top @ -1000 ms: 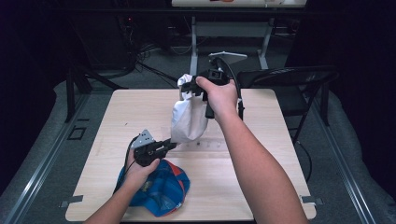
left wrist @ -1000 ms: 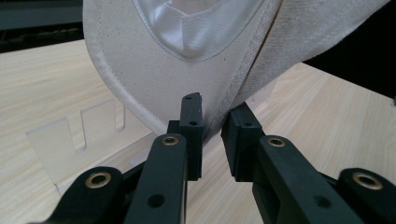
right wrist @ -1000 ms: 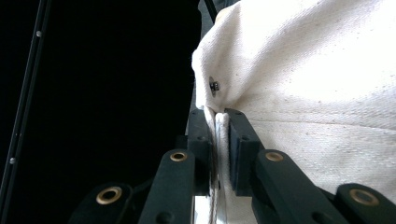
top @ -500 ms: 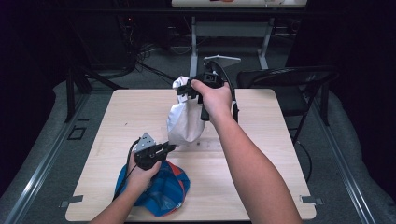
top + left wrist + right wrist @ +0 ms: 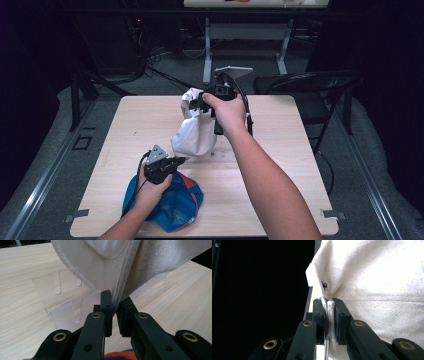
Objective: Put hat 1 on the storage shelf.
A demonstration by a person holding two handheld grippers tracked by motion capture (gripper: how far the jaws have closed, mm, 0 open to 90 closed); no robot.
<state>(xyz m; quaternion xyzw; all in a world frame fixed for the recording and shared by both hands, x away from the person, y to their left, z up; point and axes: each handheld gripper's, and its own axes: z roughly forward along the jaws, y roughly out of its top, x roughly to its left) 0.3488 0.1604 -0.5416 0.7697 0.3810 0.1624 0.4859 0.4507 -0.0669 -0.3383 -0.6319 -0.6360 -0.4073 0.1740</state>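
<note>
A white cap [image 5: 192,137] hangs over the middle of the wooden table [image 5: 280,165]. My right gripper [image 5: 194,104] is shut on the cap's top edge; its pads pinch the white fabric [image 5: 374,277] just below a small dark rivet [image 5: 325,285]. My left gripper [image 5: 184,160] reaches in from the lower left. Its jaws have just been closing, and the left gripper [image 5: 115,298] is now shut on the cap's lower seam [image 5: 120,290]. A clear acrylic stand [image 5: 67,302] with slots stands on the table right behind that seam.
A blue and orange cap [image 5: 170,200] lies at the table's front edge under my left hand. A black folding chair [image 5: 310,85] stands at the far right corner. Cables and a desk frame [image 5: 209,45] lie on the floor beyond the table.
My right hand has brought the white cap slightly down and to the left. The left gripper has stayed put at the cap's lower edge.
</note>
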